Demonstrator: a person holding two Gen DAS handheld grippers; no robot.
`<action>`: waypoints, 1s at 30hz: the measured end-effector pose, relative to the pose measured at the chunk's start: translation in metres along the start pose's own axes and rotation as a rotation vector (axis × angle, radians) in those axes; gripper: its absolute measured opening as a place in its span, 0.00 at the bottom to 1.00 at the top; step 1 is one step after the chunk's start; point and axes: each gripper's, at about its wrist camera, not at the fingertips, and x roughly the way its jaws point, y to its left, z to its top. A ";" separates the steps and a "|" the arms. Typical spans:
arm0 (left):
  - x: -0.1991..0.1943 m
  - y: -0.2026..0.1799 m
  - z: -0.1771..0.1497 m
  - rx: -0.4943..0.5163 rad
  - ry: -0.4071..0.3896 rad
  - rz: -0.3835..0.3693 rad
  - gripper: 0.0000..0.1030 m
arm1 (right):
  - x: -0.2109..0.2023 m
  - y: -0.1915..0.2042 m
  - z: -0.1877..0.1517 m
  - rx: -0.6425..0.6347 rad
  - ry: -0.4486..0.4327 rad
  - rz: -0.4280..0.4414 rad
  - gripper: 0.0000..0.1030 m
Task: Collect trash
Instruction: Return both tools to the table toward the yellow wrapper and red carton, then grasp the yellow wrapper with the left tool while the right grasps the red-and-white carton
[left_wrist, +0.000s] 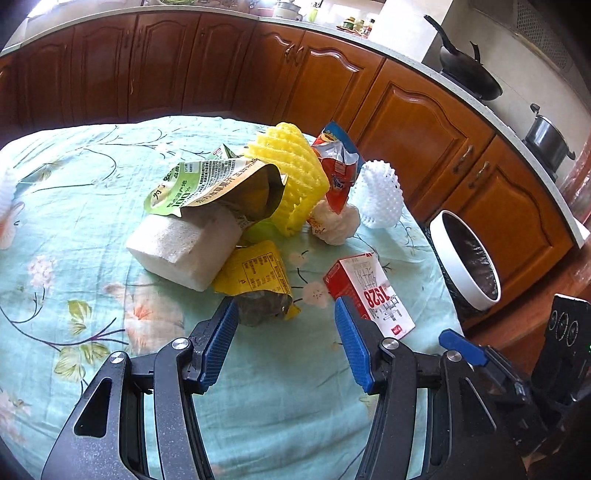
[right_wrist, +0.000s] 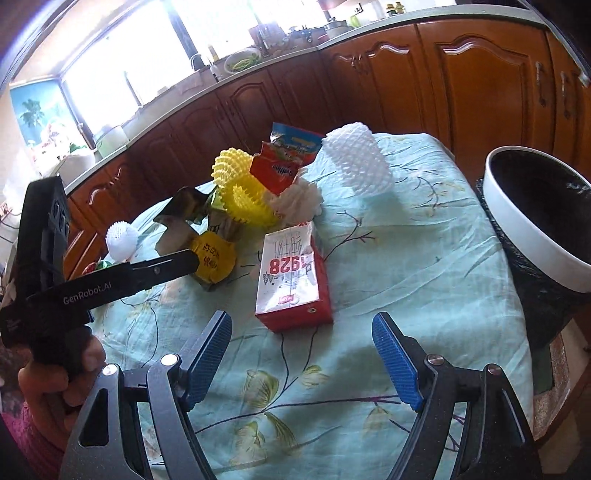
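Observation:
A trash pile lies on the floral tablecloth (left_wrist: 92, 229): a white foam block (left_wrist: 184, 247), a green pouch (left_wrist: 207, 184), a yellow foam net (left_wrist: 295, 173), a yellow wrapper (left_wrist: 258, 273), a red snack bag (left_wrist: 336, 166), a white foam net (left_wrist: 380, 195) and a red-white "1928" carton (left_wrist: 373, 291). My left gripper (left_wrist: 284, 317) is open, just short of the yellow wrapper and the carton. My right gripper (right_wrist: 301, 328) is open, just before the carton (right_wrist: 295, 277). The white-rimmed bin (right_wrist: 535, 218) with a black liner stands right of the table.
Wooden kitchen cabinets (left_wrist: 424, 122) curve behind the table. A wok (left_wrist: 469, 74) and a pot (left_wrist: 546, 140) sit on the counter. Another white foam net (right_wrist: 122, 236) lies at the table's far left. The left gripper's body (right_wrist: 110, 280) crosses the right wrist view.

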 end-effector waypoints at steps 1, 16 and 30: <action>0.002 0.000 0.001 0.000 0.001 0.001 0.53 | 0.004 0.001 0.001 -0.011 0.008 -0.002 0.77; 0.027 0.010 0.008 -0.031 0.061 -0.047 0.04 | 0.035 0.000 0.013 -0.056 0.063 -0.021 0.52; 0.011 -0.053 0.005 0.119 0.053 -0.159 0.03 | -0.038 -0.049 0.013 0.072 -0.077 -0.082 0.52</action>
